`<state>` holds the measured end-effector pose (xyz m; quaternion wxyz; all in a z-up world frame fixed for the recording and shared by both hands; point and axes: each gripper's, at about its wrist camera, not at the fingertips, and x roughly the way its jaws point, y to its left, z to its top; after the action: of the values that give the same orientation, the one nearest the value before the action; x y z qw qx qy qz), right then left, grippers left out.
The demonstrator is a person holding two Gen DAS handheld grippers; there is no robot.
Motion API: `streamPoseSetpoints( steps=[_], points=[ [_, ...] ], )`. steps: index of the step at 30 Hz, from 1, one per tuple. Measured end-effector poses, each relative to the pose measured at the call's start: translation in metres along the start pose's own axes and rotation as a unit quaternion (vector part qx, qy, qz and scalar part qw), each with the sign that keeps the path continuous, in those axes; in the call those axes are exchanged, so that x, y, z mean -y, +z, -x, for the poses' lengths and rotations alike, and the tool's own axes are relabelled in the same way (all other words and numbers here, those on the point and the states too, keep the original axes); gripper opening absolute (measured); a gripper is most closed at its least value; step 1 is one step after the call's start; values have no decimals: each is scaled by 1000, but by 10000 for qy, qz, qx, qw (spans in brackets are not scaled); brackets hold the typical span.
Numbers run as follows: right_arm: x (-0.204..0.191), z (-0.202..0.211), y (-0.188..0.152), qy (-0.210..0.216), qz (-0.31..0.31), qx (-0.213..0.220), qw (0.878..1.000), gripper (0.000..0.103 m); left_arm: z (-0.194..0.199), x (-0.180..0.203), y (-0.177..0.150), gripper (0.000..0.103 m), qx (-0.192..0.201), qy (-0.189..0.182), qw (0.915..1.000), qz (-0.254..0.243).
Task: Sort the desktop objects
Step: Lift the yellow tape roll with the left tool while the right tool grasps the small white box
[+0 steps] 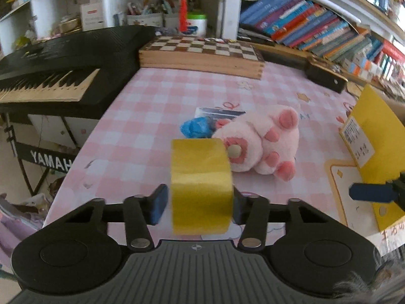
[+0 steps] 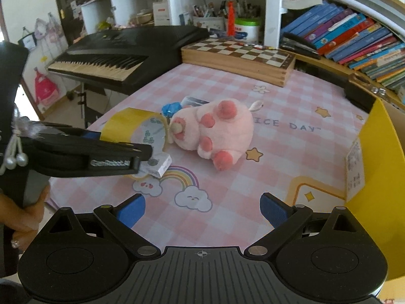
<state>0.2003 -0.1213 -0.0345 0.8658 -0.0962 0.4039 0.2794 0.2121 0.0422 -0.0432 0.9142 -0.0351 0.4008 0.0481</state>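
Observation:
A yellow tape roll (image 1: pixel 201 185) stands on edge on the pink checked tablecloth (image 1: pixel 141 116), and my left gripper (image 1: pixel 200 204) is shut on it, with a blue pad against each flat side. In the right wrist view the same tape roll (image 2: pixel 131 124) shows with that gripper's black finger (image 2: pixel 119 152) across it. A pink plush toy (image 1: pixel 260 141) (image 2: pixel 217 131) lies just behind the roll. My right gripper (image 2: pixel 202 210) hovers open over the cloth with nothing between its pads. One of its blue pads (image 1: pixel 369 192) shows at the right edge of the left wrist view.
A blue crumpled item (image 1: pixel 196 128) and a dark card (image 1: pixel 220 112) lie behind the plush. A small white box (image 2: pixel 158 164) sits by the roll. A yellow box (image 2: pixel 374 157) stands at the right. A chessboard (image 2: pixel 238 55), a piano keyboard (image 2: pixel 114 58) and books (image 2: pixel 354 33) line the back.

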Motion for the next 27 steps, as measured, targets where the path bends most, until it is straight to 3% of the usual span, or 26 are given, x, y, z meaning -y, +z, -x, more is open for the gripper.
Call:
streamPoseSetpoints(
  steps=[6, 10, 15, 19, 23, 27],
  points=[
    [1, -5, 0, 199, 52, -64, 9998, 99, 11, 6, 3, 38, 129, -22, 9996, -257],
    [5, -7, -1, 245, -32, -119, 9996, 99, 33, 29, 3, 38, 525, 33, 9920, -1145],
    [7, -7, -3, 263, -84, -148, 9995, 99, 44, 48, 4, 38, 785, -55, 9839, -1607],
    [7, -5, -5, 272, -49, -126, 9995, 99, 36, 25, 14, 38, 562, 177, 9944, -873],
    [8, -6, -5, 293, -89, -123, 9995, 99, 52, 24, 18, 38, 859, 174, 9919, -922],
    [5, -7, -4, 385, -34, -117, 9992, 99, 52, -1, 22, 38, 761, 281, 9965, -220]
  ],
)
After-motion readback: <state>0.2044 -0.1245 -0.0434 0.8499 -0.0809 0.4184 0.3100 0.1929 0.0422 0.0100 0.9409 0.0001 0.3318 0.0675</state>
